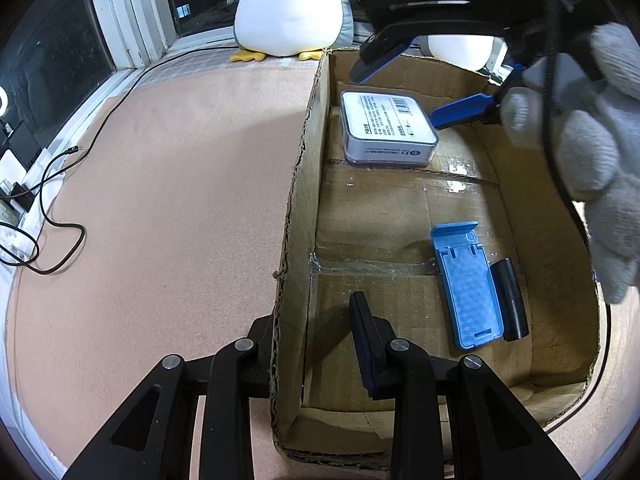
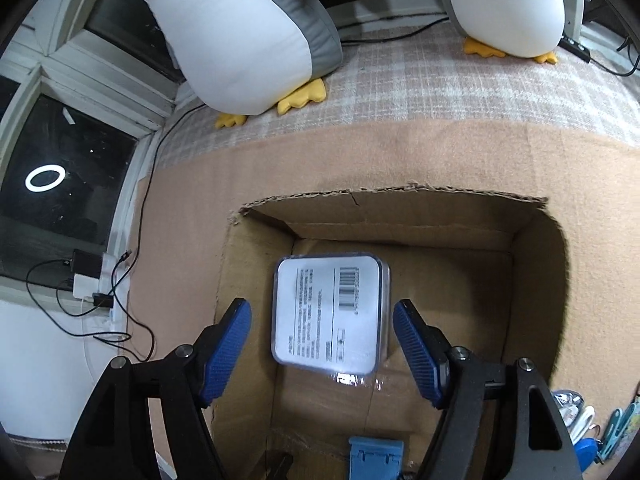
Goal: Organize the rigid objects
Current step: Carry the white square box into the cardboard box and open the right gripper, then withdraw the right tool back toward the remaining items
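Observation:
An open cardboard box (image 1: 300,200) (image 2: 400,216) sits on a tan cloth. A white square case with a barcode label (image 1: 386,128) (image 2: 330,316) lies flat on the box floor at its far left. Nearer lie a blue plastic stand (image 1: 466,284) (image 2: 376,458) and, touching its right side, a black cylinder (image 1: 510,300). My right gripper (image 2: 320,306) (image 1: 396,98), held by a gloved hand (image 1: 592,152), hovers open over the white case, one blue finger on each side and apart from it. My left gripper (image 1: 312,320) is open and straddles the box's left wall.
Two plush penguins (image 2: 240,40) (image 2: 508,8) stand beyond the box by the window. Black cables (image 1: 60,208) and a charger (image 2: 86,264) lie at the left edge. Small clips and keys (image 2: 592,428) lie right of the box.

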